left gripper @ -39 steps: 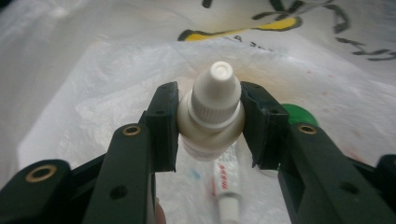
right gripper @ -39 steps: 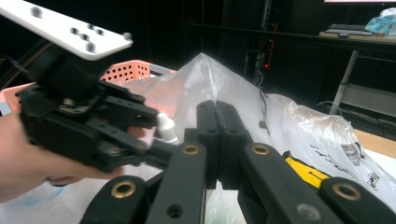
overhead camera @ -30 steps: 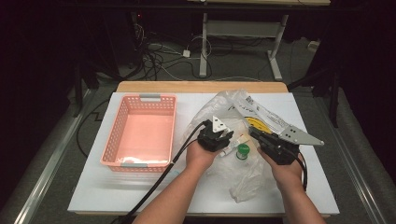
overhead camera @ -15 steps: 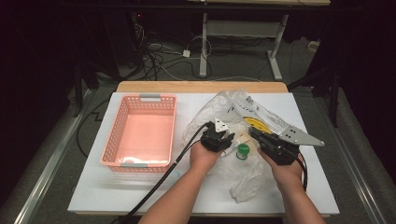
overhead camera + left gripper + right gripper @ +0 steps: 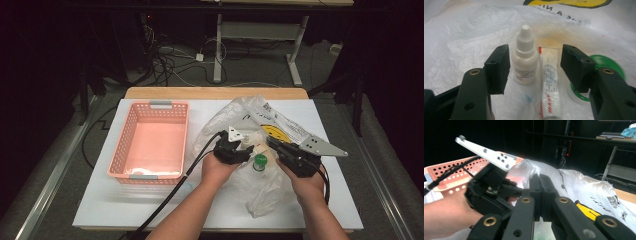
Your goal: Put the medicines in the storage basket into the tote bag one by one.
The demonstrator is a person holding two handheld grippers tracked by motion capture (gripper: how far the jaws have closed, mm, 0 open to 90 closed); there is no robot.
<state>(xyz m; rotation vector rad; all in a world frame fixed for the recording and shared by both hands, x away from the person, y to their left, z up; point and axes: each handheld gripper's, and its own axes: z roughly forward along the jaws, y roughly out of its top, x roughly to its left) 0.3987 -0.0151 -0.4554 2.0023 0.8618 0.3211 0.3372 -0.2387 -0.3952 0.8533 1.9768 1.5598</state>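
Fingers [image 5: 499, 67] astride dropper bottle [image 5: 525, 56], tube [image 5: 549, 82]

partial dark letters "N A" below a yellow patch on the white plastic bag [image 5: 474, 37], barcode and small print on the bag too small to read, red lettering on the tube [image 5: 550, 87] blurred, unreadable

The room is dark around a lit white surface [image 5: 150, 210] with a wooden far edge. Behind it, cables [image 5: 170, 65] tangle on grey floor [image 5: 60, 165] beside a white-legged desk [image 5: 218, 55].
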